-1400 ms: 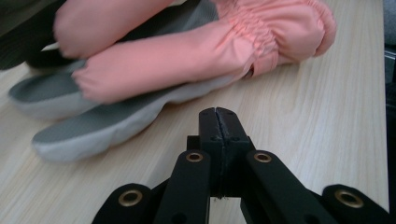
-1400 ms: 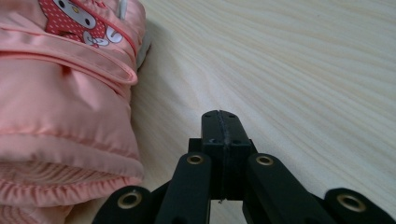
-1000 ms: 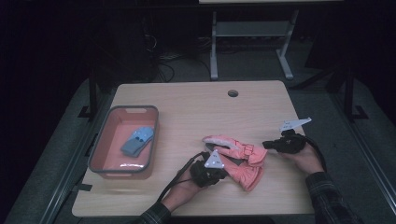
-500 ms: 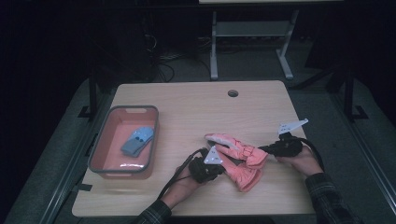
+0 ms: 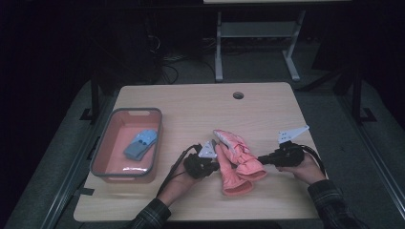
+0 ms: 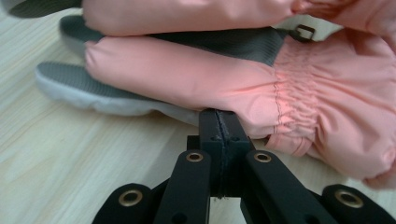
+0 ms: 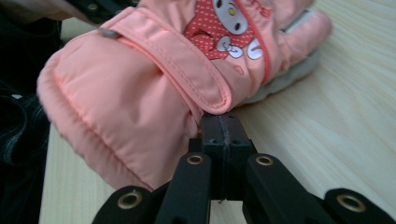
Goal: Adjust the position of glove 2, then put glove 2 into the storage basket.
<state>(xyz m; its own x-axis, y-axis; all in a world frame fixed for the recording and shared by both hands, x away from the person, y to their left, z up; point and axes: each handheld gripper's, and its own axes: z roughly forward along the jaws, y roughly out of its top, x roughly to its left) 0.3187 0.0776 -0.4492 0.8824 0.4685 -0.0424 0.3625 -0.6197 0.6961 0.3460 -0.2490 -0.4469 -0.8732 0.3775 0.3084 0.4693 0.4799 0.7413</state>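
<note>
Two pink mittens lie overlapped on the wooden table (image 5: 191,105): one (image 5: 237,151) on top and one (image 5: 232,180) nearer the person. My left gripper (image 5: 217,167) is shut, its tips against the mittens' left side. In the left gripper view its closed tips (image 6: 218,114) touch the edge of a pink mitten (image 6: 187,79) with a grey palm. My right gripper (image 5: 260,160) is shut and meets the mittens from the right. In the right gripper view its tips (image 7: 223,119) press below the strap of a mitten (image 7: 140,93) with a cartoon patch.
A pink bin with a grey rim (image 5: 95,164) stands at the table's left and holds a blue folded item (image 5: 142,143). A cable hole (image 5: 238,95) sits near the far edge. A metal stand (image 5: 217,47) rises behind the table.
The right gripper has moved left and toward the person, the left gripper has shifted a little, and the two mittens now lie closer together and more in line.
</note>
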